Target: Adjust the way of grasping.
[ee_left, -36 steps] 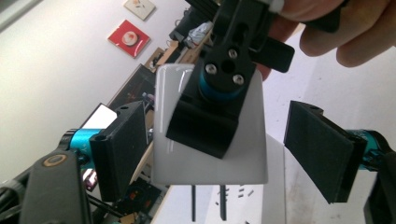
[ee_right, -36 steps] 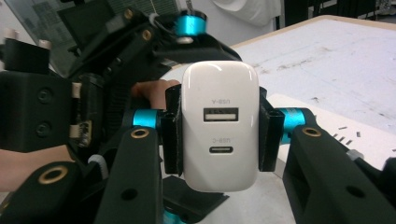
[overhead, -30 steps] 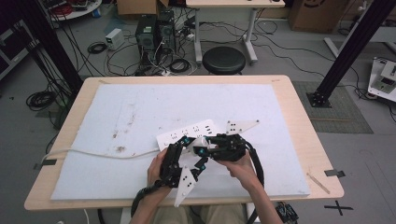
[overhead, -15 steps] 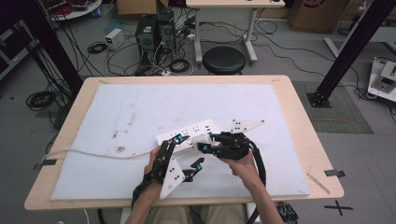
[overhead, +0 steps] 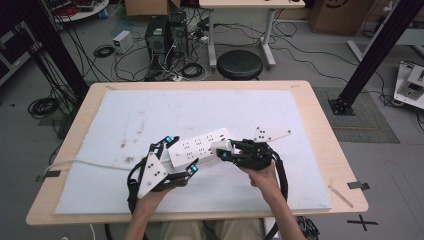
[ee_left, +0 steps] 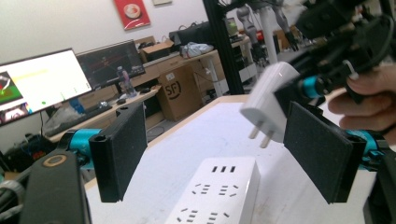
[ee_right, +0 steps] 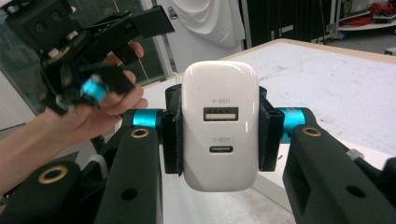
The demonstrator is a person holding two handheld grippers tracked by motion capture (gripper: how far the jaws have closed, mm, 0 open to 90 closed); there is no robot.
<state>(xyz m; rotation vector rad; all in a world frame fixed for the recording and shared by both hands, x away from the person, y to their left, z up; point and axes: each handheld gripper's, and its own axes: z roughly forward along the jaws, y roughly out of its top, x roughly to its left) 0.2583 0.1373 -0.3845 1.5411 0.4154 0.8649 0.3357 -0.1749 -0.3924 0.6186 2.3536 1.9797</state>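
Observation:
A white power strip (overhead: 200,146) lies on the white mat, sockets up; the left gripper view has it (ee_left: 219,196) low between the jaws. My right gripper (overhead: 226,151) is shut on a white USB charger (overhead: 220,146) just above the strip's right end. In the right gripper view both pads press the charger's (ee_right: 219,126) sides, ports facing the camera. From the left gripper view the charger (ee_left: 271,100) hangs prongs-down over the strip. My left gripper (overhead: 181,155) stands open around the strip's left end, its jaws just narrowed slightly, pads (ee_left: 119,149) clear of it.
The strip's grey cable (overhead: 90,164) runs left off the mat (overhead: 150,110). Bare wood table rim (overhead: 330,150) surrounds the mat. A black stool (overhead: 240,64), computers and loose cables sit on the floor beyond the far edge.
My left gripper has drawn away to the left from the right gripper. The right gripper has stayed put with the charger.

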